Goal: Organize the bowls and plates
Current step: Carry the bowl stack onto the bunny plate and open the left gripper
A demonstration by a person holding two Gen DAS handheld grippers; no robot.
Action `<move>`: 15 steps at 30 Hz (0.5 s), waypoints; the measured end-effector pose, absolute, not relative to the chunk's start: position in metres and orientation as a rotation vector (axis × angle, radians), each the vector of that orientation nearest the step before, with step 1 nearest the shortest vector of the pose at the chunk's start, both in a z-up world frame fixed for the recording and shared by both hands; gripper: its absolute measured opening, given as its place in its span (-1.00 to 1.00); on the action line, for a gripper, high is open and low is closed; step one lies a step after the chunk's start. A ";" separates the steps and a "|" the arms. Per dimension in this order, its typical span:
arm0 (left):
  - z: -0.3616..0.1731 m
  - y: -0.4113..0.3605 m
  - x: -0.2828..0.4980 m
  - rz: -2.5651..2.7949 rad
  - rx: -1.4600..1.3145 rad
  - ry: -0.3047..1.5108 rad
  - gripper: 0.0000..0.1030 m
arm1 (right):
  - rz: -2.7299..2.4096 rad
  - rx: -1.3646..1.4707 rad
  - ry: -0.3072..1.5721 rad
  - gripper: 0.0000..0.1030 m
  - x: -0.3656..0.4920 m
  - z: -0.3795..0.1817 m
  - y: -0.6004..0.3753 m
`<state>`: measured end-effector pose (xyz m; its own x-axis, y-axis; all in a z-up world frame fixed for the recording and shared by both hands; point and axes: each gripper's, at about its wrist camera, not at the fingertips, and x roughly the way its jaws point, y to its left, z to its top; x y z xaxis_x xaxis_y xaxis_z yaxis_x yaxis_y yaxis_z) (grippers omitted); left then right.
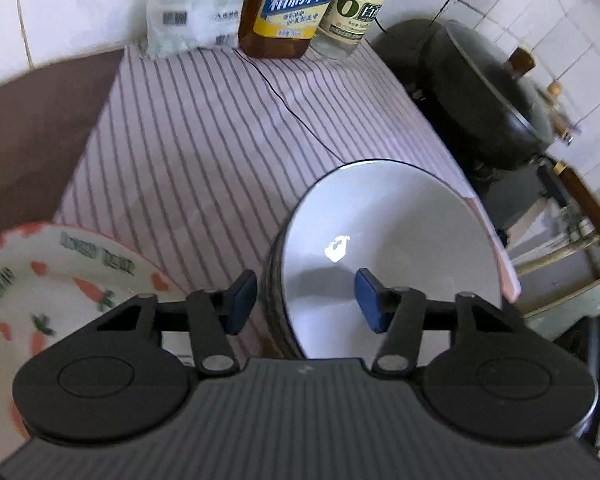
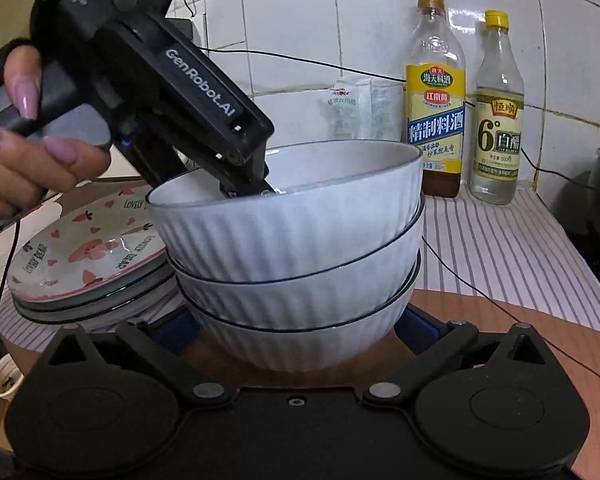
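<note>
Three white ribbed bowls with blue rims stand nested in a stack [image 2: 300,248]; the top bowl [image 1: 388,256] fills the left wrist view. My left gripper [image 1: 306,300] is open, its fingers straddling the top bowl's near rim, one blue pad inside [image 1: 370,300] and one outside. In the right wrist view it reaches down into that bowl [image 2: 204,92]. My right gripper [image 2: 298,332] is open, its blue pads on either side of the bottom bowl's base. A stack of carrot-pattern plates [image 2: 88,256] lies left of the bowls, also in the left wrist view [image 1: 40,280].
A cooking wine bottle [image 2: 436,96], a vinegar bottle [image 2: 498,112] and a white packet [image 2: 360,108] stand at the tiled wall on the striped cloth [image 1: 204,140]. A dark lidded pan [image 1: 492,92] sits right of the counter. A thin black cable [image 1: 292,112] crosses the cloth.
</note>
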<state>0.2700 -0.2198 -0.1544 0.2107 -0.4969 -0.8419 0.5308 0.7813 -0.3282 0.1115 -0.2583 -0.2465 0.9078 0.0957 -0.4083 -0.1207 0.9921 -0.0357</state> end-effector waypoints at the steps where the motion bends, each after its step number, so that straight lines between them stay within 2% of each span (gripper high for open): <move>1: -0.155 -0.219 0.270 -0.704 0.021 1.156 -0.01 | 0.114 -0.060 0.417 1.00 0.111 -0.247 -0.259; 15: -0.143 -0.227 0.256 -0.709 0.114 1.088 -0.06 | 0.102 -0.056 0.450 1.00 0.115 -0.245 -0.258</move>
